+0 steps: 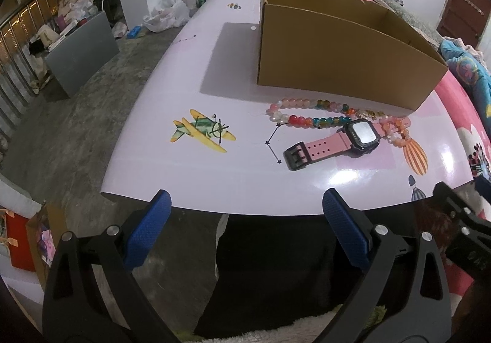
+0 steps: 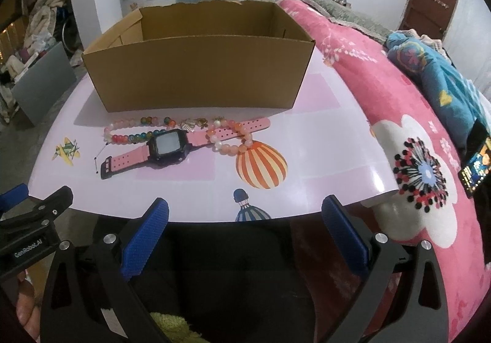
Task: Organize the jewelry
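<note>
The cardboard box (image 2: pixel 196 73) stands open-topped at twelve o'clock on the table (image 2: pixel 322 159); what shows of its inside is bare, though its floor is probably hidden behind the near wall. Just in front lie the pink watch (image 2: pixel 167 146), a multicoloured bead bracelet (image 2: pixel 135 131) at its ten o'clock, and an orange bead bracelet (image 2: pixel 230 140) draped over the strap at two o'clock (some small gold trinket (image 2: pixel 191 123) sits between). The left gripper (image 1: pixel 245 229) and the right gripper (image 2: pixel 245 229) hover at six o'clock off the table edge, jaws spread wide, holding nothing.

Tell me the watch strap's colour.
Pink, with a black buckle; the watch shows best in the left wrist view.
</note>
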A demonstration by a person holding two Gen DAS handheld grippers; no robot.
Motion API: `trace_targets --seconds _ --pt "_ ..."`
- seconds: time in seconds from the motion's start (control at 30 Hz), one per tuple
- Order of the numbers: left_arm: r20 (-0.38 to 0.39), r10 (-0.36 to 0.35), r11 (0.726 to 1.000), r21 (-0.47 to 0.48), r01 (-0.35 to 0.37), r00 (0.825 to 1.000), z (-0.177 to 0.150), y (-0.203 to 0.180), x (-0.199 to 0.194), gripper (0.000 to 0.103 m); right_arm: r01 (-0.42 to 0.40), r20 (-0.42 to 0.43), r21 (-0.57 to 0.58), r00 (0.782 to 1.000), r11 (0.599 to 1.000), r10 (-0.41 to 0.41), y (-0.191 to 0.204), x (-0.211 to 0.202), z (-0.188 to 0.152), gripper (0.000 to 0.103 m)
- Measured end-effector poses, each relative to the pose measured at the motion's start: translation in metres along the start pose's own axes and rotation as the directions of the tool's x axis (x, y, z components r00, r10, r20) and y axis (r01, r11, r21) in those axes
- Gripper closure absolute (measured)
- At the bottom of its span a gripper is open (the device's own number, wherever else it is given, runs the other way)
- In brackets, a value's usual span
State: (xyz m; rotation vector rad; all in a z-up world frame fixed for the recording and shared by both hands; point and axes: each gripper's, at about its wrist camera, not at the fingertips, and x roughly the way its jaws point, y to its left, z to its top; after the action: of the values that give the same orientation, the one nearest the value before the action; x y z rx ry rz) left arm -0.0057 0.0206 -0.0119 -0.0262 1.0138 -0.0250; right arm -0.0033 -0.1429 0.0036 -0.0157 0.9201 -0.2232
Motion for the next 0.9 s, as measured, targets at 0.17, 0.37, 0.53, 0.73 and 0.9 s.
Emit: trace_targets --seconds 0.17,0.37,0.53,0.73,0.9 --pt "0.002 0.004 1.000 0.023 -0.004 1.000 -0.002 0.005 0.006 0.007 0.007 0.010 0.015 1.000 1.000 -0.007 0.002 -0.011 -0.003 0.006" --pt "0.039 0.012 0.994 0.108 -0.017 0.999 0.005 0.002 0.014 0.007 -0.043 0.000 0.028 0.999 0.999 0.043 -0.008 -0.006 -0.003 0.006" --pt "0.034 -0.017 0.985 0.174 0.011 0.999 0.016 -0.003 0.025 0.007 -0.087 -0.031 0.044 0.996 0.995 0.088 -0.019 0.013 0.003 0.006" --pt "-0.007 -0.125 0.962 0.242 0.123 0.992 0.032 -0.008 0.047 0.007 -0.135 -0.054 0.008 0.989 0.991 0.135 -0.016 0.042 0.016 0.006" --pt "-0.039 -0.218 0.950 0.222 0.222 0.975 0.044 -0.003 0.065 0.007 -0.141 -0.088 -0.039 0.987 0.989 0.137 -0.009 0.072 0.025 0.006"
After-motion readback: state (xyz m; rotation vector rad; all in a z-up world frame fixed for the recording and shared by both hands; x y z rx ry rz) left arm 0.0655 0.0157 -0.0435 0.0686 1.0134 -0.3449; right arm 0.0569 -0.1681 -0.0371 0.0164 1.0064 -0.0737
